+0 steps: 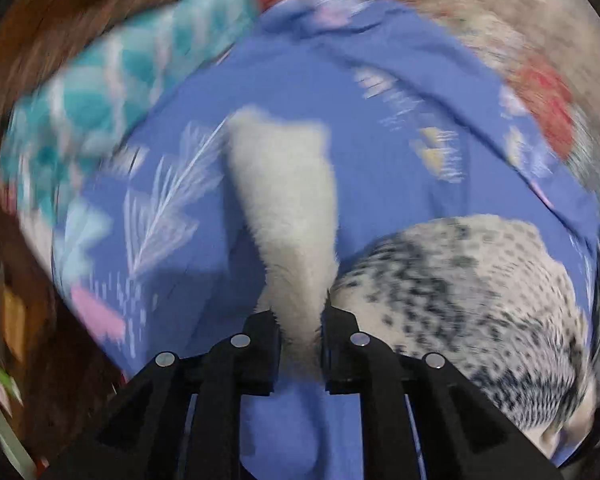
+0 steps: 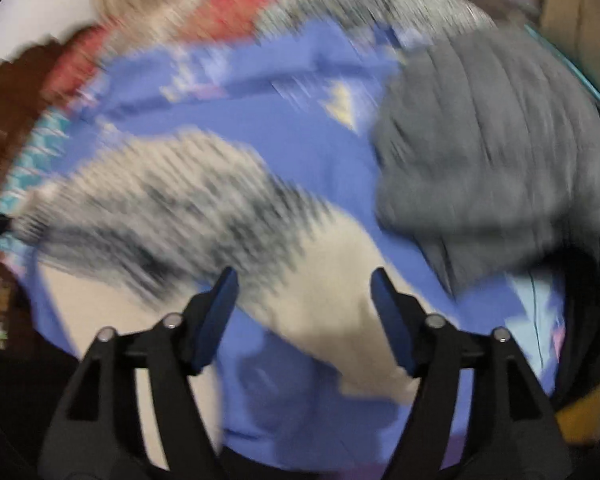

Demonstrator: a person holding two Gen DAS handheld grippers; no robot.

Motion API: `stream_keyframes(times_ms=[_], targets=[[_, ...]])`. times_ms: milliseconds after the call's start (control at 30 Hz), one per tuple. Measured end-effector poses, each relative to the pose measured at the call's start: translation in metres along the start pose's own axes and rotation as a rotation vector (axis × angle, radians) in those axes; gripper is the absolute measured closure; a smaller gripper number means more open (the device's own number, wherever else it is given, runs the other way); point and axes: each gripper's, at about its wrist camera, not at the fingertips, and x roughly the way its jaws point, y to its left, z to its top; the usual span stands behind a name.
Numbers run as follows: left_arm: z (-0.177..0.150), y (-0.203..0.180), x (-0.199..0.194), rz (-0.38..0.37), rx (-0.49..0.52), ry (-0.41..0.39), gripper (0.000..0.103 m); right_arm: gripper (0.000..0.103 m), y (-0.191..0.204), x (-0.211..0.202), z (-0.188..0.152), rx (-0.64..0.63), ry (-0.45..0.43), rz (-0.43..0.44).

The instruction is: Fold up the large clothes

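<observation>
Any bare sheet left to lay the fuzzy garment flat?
Left gripper grips the white fuzzy garment. Free: blue sheet between it and the teal cloth. Crowded: grey garment beside the open right gripper.

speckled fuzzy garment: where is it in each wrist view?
Left wrist: speckled fuzzy garment lower right; its plain cream end is pinched in the left gripper.
Right wrist: it runs from centre left down between the open right gripper fingers, not gripped.
Shared landmark: blue printed sheet beneath it.
</observation>
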Motion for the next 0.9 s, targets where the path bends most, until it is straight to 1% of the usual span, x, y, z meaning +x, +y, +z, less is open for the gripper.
stream_keyframes(times_ms=[33,67,100,133,167,200,233,267,333,367,433,500,533,567,600,633,667,700,733,767,800,833,900], targets=[[0.009,-0.014,-0.008,-0.029,0.037,-0.039,0.063,0.029,0.007,-0.006,0.015,-0.025,-0.048,0.038],[0.021,-0.026,-0.014,-0.079,0.063,-0.074,0.06,0.027,0.011,-0.004,0.032,-0.046,-0.072,0.059],[0.03,-0.041,-0.016,-0.14,0.084,-0.1,0.053,0.025,0.022,0.007,0.054,-0.066,-0.09,0.08],[0.039,-0.053,-0.015,-0.167,0.09,-0.107,0.049,0.024,0.034,0.016,0.064,-0.069,-0.092,0.094],[0.05,-0.061,-0.011,-0.175,0.089,-0.112,0.048,0.024,0.046,0.039,0.078,-0.07,-0.076,0.131],[0.058,-0.071,-0.004,-0.169,0.098,-0.121,0.048,0.023,0.055,0.058,0.089,-0.081,-0.055,0.16],[0.064,-0.092,0.005,-0.147,0.155,-0.135,0.047,0.023,0.065,0.084,0.098,-0.101,-0.023,0.177],[0.07,-0.107,0.016,-0.129,0.212,-0.135,0.047,0.023,0.074,0.115,0.108,-0.118,0.02,0.172],[0.073,-0.145,0.048,-0.081,0.344,-0.094,0.046,0.023,0.083,0.166,0.121,-0.126,0.093,0.158],[0.075,-0.157,0.057,-0.069,0.385,-0.076,0.046,0.023,0.087,0.192,0.129,-0.134,0.126,0.147],[0.07,-0.186,0.076,-0.068,0.484,-0.049,0.046,0.023,0.091,0.22,0.14,-0.146,0.158,0.127],[0.065,-0.209,0.089,-0.103,0.563,-0.025,0.046,0.023,0.093,0.246,0.145,-0.112,0.215,0.19],[0.062,-0.222,0.098,-0.104,0.612,-0.015,0.046,0.023,0.095,0.254,0.144,-0.103,0.241,0.201],[0.062,-0.235,0.108,-0.093,0.656,-0.005,0.046,0.023,0.1,0.264,0.143,-0.121,0.273,0.194],[0.059,-0.243,0.121,-0.084,0.691,0.023,0.043,0.024,0.106,0.268,0.14,-0.151,0.292,0.184],[0.057,-0.25,0.137,-0.089,0.717,0.075,0.043,0.032,0.112,0.273,0.137,-0.198,0.309,0.163],[0.056,-0.256,0.152,-0.079,0.733,0.117,0.043,0.043,0.121,0.276,0.135,-0.242,0.307,0.126],[0.054,-0.257,0.162,-0.058,0.748,0.135,0.043,0.066,0.124,0.274,0.135,-0.276,0.304,0.101],[0.052,-0.26,0.165,-0.052,0.767,0.13,0.043,0.088,0.126,0.271,0.137,-0.284,0.304,0.113],[0.052,-0.263,0.162,-0.05,0.782,0.123,0.044,0.09,0.127,0.265,0.142,-0.277,0.296,0.144],[0.053,-0.264,0.158,-0.053,0.789,0.119,0.059,0.091,0.13,0.252,0.151,-0.282,0.25,0.148],[0.057,-0.268,0.152,-0.064,0.796,0.101,0.076,0.093,0.134,0.24,0.162,-0.303,0.201,0.131],[0.072,-0.274,0.139,-0.067,0.782,0.038,0.078,0.093,0.14,0.215,0.192,-0.318,0.093,0.108]])
